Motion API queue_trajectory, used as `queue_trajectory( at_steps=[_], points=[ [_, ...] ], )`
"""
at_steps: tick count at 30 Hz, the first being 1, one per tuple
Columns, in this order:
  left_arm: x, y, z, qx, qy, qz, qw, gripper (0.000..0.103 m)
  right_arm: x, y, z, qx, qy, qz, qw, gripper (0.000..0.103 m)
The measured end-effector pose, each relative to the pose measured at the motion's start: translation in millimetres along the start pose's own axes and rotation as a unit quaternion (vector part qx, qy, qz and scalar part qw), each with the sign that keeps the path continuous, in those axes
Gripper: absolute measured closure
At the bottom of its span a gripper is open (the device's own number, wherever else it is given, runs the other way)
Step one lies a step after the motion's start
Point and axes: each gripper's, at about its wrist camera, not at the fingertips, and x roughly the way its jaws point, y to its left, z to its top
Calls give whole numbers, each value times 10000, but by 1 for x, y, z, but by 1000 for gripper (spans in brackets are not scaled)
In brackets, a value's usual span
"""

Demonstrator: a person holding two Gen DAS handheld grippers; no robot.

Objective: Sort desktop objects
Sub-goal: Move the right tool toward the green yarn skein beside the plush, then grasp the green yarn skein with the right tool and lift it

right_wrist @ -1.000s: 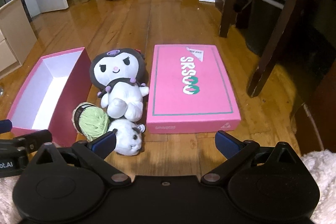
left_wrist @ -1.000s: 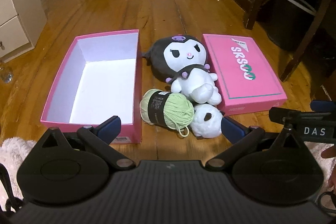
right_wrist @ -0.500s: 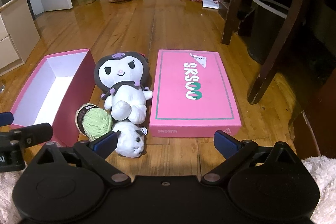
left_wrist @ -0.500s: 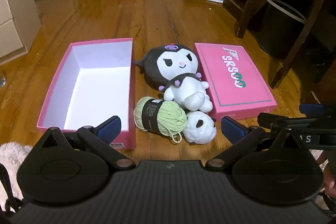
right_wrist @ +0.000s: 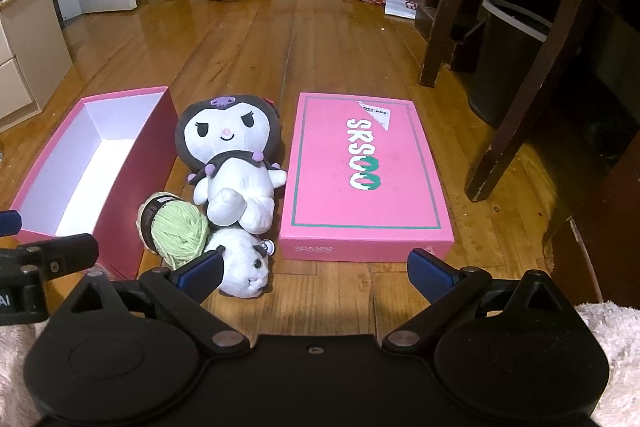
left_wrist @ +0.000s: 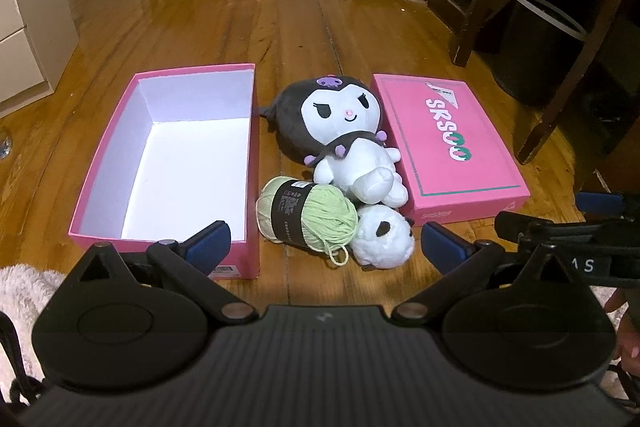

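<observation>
1. While both grippers, left gripper (left_wrist: 322, 239) and right gripper (right_wrist: 314, 269), hover with fingers wide and empty, the open pink cardboard box (left_wrist: 120, 163) holds nothing.
2. The black-and-white plush doll (left_wrist: 340, 135), green yarn ball (left_wrist: 308, 213) and small white plush (left_wrist: 384, 239) lie on the floor beside it.
3. Judged best: pinch each soft body centrally, lifting clear of neighbours.

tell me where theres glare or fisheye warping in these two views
Left wrist view: glare streaks the wooden floor toward the back, and the open pink box has bowed walls and a brightly lit white bottom. Right wrist view: similar sheen on the far floor, the chair leg curves near the edge, the right side falls into dark shadow.
</observation>
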Motion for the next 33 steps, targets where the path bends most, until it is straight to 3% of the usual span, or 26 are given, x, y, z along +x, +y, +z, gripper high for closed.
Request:
queue_trajectory(
  at_steps=[13,16,20,23,27,33],
  points=[
    [9,6,0,42,-20,-76,10000,0,10,-4,-1,14,142,37,9999,3],
    [8,13,20,113,-253,-145,9995,0,16,-11,2,137,229,189,9995,3],
    [-3,17,49,70,-750,156,9970,0,16,-10,22,328,148,563,9978,3],
    [3,24,60,96,-752,274,9967,0,21,9,22,-65,106,716,9974,6],
    [10,39,68,82,-824,387,9958,0,33,42,17,-747,43,863,9935,22],
    [26,54,54,-336,-680,388,9964,0,50,93,10,-1761,-52,1076,9785,22]
  ],
)
